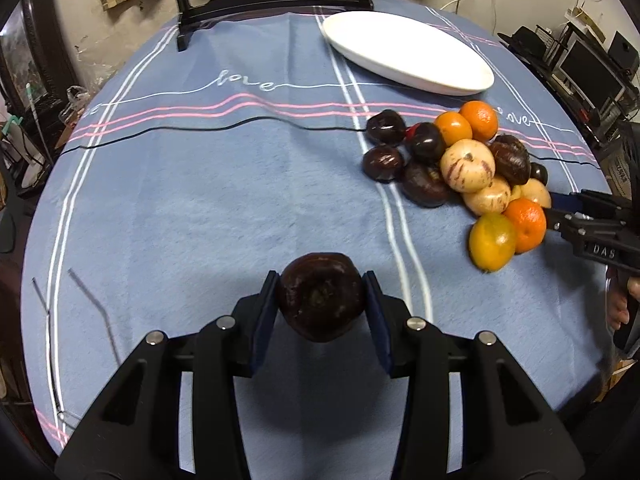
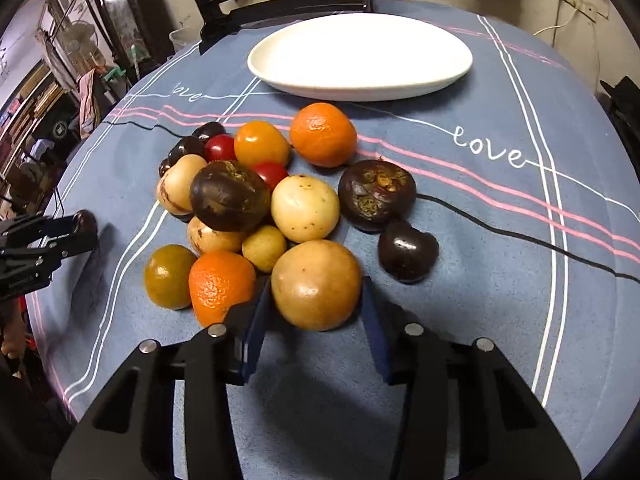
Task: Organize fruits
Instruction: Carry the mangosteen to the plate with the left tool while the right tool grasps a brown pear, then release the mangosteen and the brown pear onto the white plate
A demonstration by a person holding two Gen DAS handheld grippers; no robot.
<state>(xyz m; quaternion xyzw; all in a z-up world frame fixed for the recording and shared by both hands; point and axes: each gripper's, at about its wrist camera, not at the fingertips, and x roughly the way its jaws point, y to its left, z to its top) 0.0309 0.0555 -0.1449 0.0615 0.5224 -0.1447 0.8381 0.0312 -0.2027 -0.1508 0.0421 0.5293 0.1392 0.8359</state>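
Now the blue tablecloth (image 1: pixel 200 208) spreads under everything, with the white oval plate (image 2: pixel 360 56) bare at the far side. Nearer lies the fruit pile (image 2: pixel 256 200). My right gripper (image 2: pixel 316 320) is clamped on a pale round fruit (image 2: pixel 316 284) at the pile's near edge. My left gripper (image 1: pixel 322 308) grips a dark purple fruit (image 1: pixel 322 300), well apart from the pile.

The left gripper (image 1: pixel 322 304), black with dark blue padded fingers (image 1: pixel 266 320), points steeply down, its pads pressed against both sides of a round dark purple fruit (image 1: pixel 322 300). The right gripper (image 2: pixel 316 312), same build, tilts down likewise, pads touching a round pale yellow fruit (image 2: pixel 316 284) on either side. Bare fingers (image 1: pixel 618 304) of the person's right hand show behind it.
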